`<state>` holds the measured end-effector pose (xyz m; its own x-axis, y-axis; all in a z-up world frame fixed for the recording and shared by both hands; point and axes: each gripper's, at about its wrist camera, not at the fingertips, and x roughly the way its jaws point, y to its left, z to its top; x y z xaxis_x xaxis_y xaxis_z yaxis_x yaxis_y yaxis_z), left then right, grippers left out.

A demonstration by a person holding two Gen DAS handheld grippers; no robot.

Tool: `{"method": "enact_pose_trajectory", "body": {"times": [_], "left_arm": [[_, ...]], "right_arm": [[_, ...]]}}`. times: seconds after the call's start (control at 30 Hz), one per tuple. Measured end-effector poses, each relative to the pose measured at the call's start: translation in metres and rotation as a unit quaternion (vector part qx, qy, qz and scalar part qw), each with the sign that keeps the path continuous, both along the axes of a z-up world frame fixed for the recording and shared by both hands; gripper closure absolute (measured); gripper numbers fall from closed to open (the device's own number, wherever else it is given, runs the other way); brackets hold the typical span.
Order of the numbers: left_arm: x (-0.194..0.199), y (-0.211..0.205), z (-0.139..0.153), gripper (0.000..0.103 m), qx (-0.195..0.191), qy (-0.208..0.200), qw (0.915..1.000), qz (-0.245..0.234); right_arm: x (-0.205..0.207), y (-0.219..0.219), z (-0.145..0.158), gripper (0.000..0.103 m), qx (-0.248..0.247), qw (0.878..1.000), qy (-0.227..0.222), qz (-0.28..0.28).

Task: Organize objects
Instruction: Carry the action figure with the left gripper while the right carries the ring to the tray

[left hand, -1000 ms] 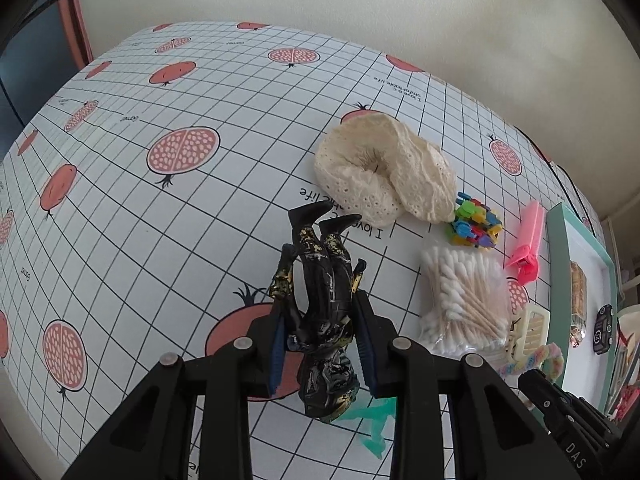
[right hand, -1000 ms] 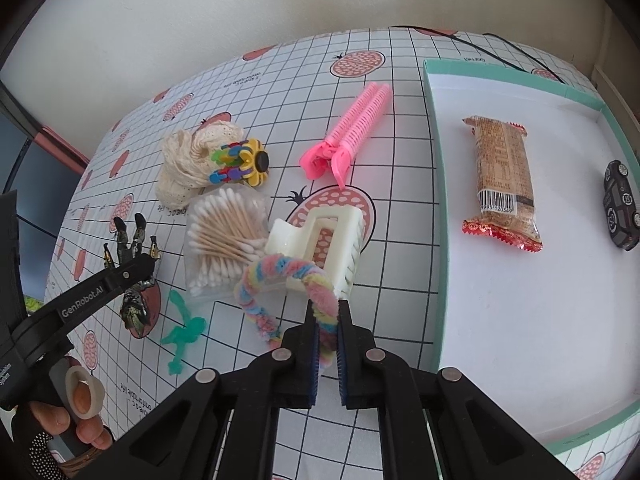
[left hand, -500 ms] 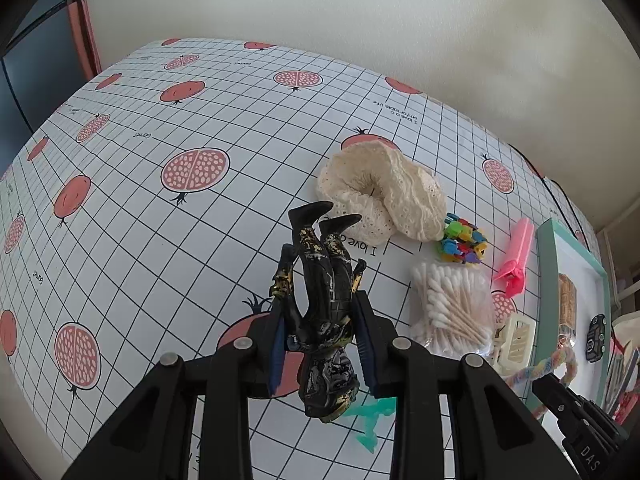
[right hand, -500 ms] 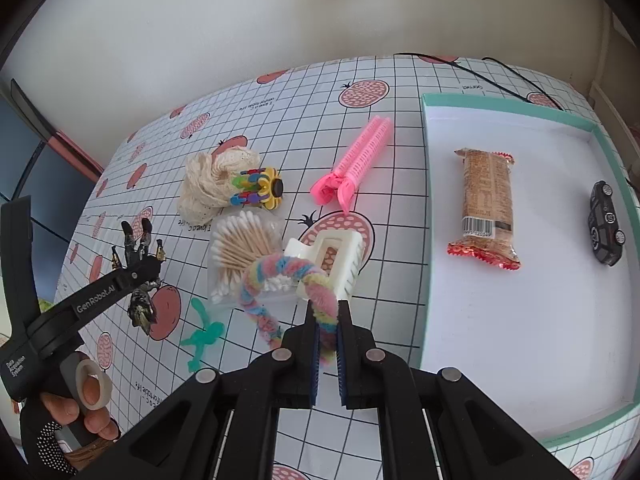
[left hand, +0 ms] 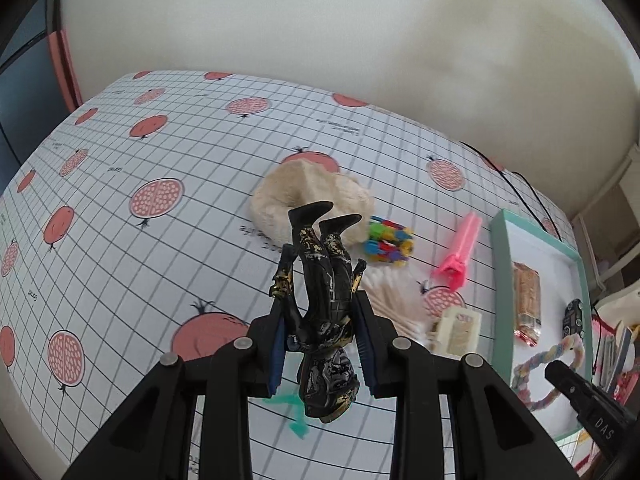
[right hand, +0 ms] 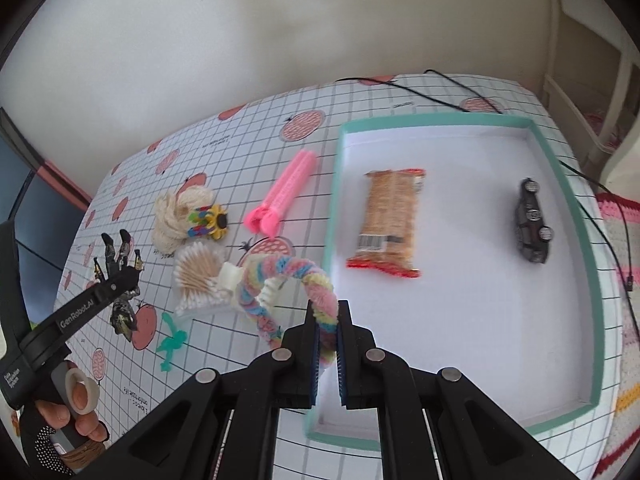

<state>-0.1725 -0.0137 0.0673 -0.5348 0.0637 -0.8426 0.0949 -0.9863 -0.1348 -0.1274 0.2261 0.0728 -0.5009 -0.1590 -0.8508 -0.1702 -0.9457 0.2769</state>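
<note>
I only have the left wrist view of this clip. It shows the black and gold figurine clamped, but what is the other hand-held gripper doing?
Observer: The right hand-held gripper is shut on a pastel twisted ring.
Operator: Where does that ring sit against the tray?
Observer: The gripped end is at the left rim of the teal tray. The loop arches back above the cream clip.
Operator: And the green piece, half hidden in my view?
Observer: It lies flat on the tablecloth, apart from the cotton swabs.
</note>
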Motion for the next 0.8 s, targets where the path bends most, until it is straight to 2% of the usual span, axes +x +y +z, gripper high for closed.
{"method": "enact_pose_trajectory", "body": {"times": [0.47,0.8], "left_arm": [[0.018,0.086,0.008,0.071,0.004,0.013,0.9966,-0.082],[0.036,0.152,0.011,0.071,0.037,0.022,0.9856,-0.163]], "right_arm": [[0.035,0.093,-0.004,0.096,-0.001,0.997,-0.012,-0.081],[0.058,0.142,-0.011,0.096,-0.005,0.992,-0.023,-0.128]]}}
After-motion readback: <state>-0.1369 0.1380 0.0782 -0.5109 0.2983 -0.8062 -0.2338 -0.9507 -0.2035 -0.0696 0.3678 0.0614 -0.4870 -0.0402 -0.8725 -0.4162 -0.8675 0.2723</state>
